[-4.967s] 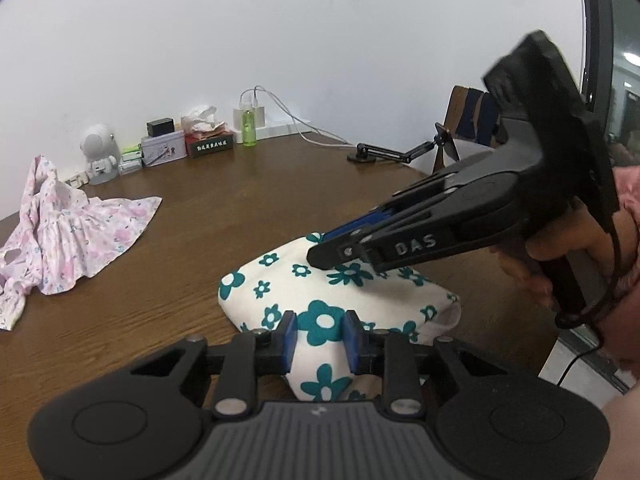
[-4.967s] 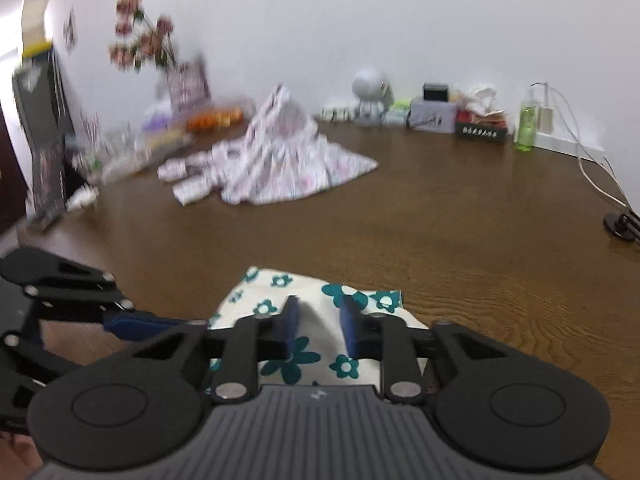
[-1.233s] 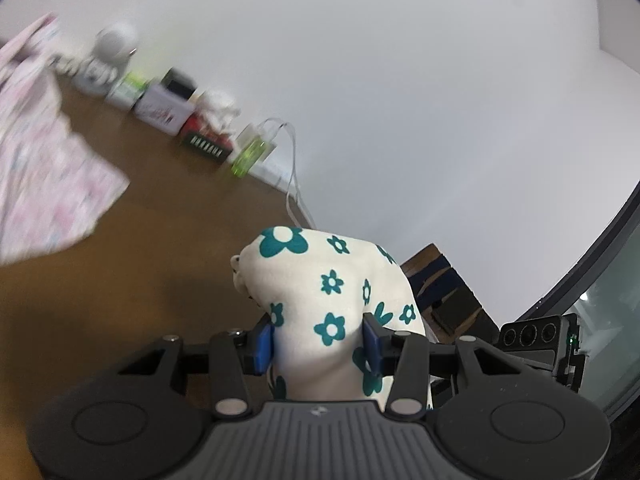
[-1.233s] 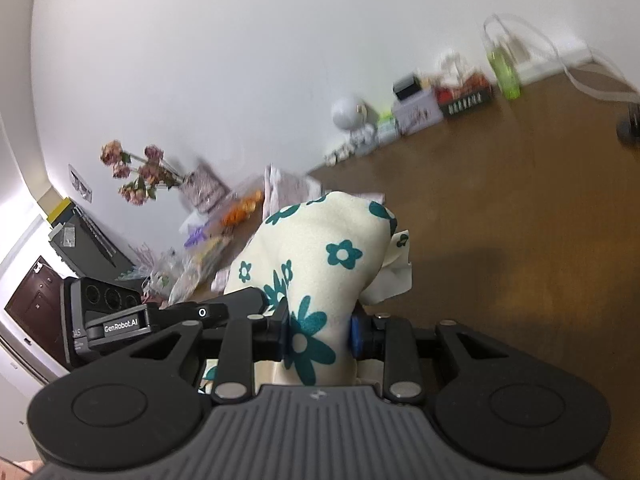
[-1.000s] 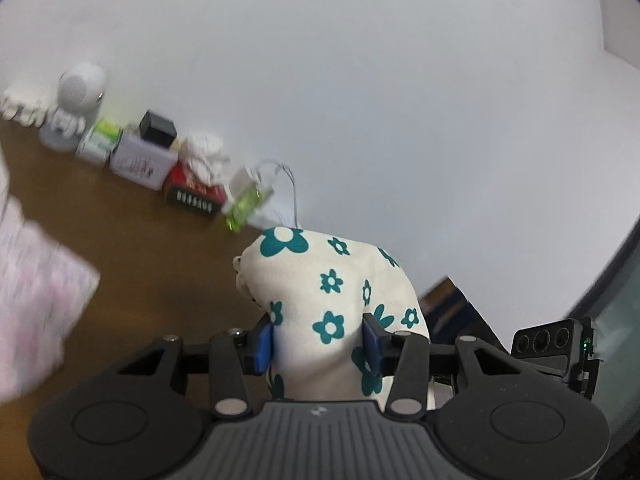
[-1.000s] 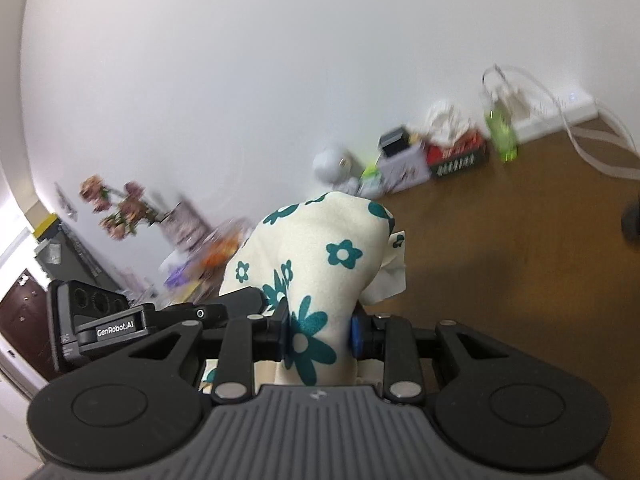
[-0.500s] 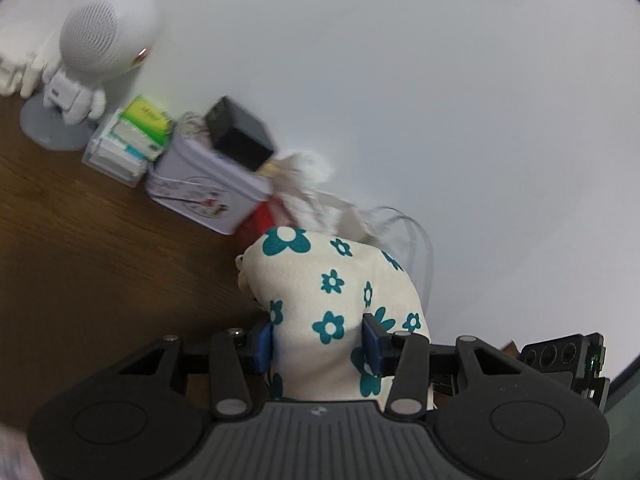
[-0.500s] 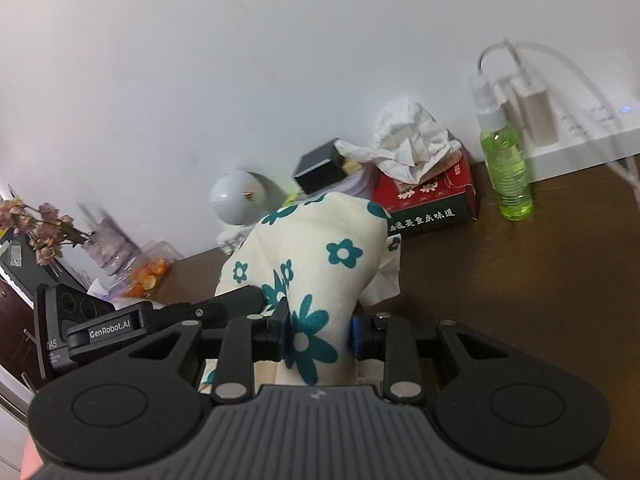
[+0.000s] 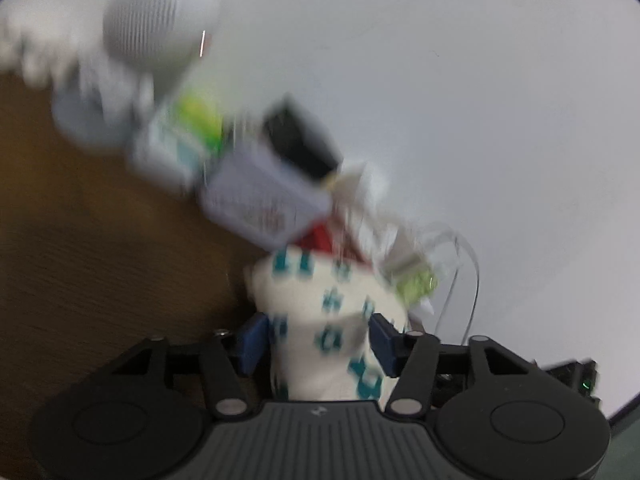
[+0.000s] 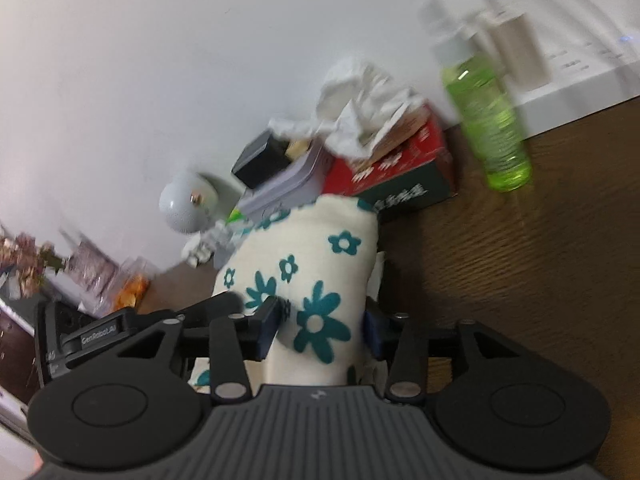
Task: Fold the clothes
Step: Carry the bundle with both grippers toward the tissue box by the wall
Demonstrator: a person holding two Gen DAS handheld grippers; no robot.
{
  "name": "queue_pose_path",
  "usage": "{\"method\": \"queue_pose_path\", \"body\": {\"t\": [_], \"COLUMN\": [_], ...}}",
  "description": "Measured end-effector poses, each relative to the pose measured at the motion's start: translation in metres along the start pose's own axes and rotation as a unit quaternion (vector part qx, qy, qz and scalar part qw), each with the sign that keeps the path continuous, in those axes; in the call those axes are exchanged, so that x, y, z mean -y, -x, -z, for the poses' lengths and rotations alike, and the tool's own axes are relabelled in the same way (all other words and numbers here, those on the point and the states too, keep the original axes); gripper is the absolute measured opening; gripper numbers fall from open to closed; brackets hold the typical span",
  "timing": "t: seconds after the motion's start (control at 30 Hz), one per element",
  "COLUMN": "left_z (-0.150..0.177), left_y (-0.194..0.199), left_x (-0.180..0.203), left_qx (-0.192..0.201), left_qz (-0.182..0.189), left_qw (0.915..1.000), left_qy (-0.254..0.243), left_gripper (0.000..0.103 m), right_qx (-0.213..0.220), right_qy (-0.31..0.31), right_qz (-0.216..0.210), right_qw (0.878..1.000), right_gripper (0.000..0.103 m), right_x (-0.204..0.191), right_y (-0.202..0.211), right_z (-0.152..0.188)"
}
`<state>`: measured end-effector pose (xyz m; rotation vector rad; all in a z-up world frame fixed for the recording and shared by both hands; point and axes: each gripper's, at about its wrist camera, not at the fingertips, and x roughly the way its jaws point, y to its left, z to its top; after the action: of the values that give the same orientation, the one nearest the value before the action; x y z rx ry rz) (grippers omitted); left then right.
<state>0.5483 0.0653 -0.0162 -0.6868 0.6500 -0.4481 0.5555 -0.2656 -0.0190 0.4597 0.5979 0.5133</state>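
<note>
"GenRobot.AI" stands in pale letters on the black body of the left gripper [image 10: 102, 334], seen in the right wrist view. The red-and-green tissue box [image 10: 394, 178] carries white Chinese characters, too blurred to read. The left wrist view shows no legible text.

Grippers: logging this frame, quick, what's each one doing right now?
Left gripper: closed on the flowered cloth.
Right gripper: closed on the same cloth.
</note>
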Motion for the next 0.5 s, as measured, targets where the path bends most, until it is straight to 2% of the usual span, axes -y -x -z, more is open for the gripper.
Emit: {"method": "queue_pose_path", "body": {"t": [0.07, 0.13, 0.17, 0.27, 0.3, 0.37, 0.43, 0.5], "left_z": [-0.004, 0.000, 0.005, 0.026, 0.034, 0.047, 0.058, 0.061], "left_y": [0.019, 0.024, 0.019, -0.005, -0.012, -0.020, -0.023, -0.023], "left_x": [0.016, 0.039, 0.053, 0.086, 0.094, 0.104, 0.110, 0.110], "left_qx": [0.048, 0.059, 0.054, 0.021, 0.010, -0.001, -0.007, -0.015], "left_qz": [-0.013, -0.020, -0.035, -0.089, -0.102, -0.128, -0.156, -0.165], "left_qw": [0.9978, 0.9934, 0.9890, 0.9680, 0.9602, 0.9447, 0.9284, 0.9229], "left_qy": [-0.044, -0.097, -0.133, -0.233, -0.260, -0.302, -0.337, -0.348], "left_gripper": [0.061, 0.060, 0.055, 0.025, 0.022, 0.021, 0.021, 0.021], "right_qx": [0.029, 0.058, 0.073, 0.073, 0.065, 0.052, 0.042, 0.026], "right_qy": [0.016, 0.031, 0.039, 0.098, 0.106, 0.120, 0.131, 0.137], "right_qz": [0.012, 0.024, 0.030, 0.058, 0.061, 0.067, 0.073, 0.081], "right_qw": [0.999, 0.998, 0.996, 0.991, 0.990, 0.989, 0.988, 0.987], "right_gripper": [0.045, 0.045, 0.044, 0.024, 0.019, 0.014, 0.013, 0.013], "right_x": [-0.006, -0.013, -0.016, -0.040, -0.043, -0.047, -0.048, -0.046], "right_y": [0.011, 0.022, 0.028, 0.007, -0.003, -0.020, -0.033, -0.039], "right_z": [-0.002, -0.005, -0.006, -0.003, -0.001, 0.002, 0.004, 0.009]}}
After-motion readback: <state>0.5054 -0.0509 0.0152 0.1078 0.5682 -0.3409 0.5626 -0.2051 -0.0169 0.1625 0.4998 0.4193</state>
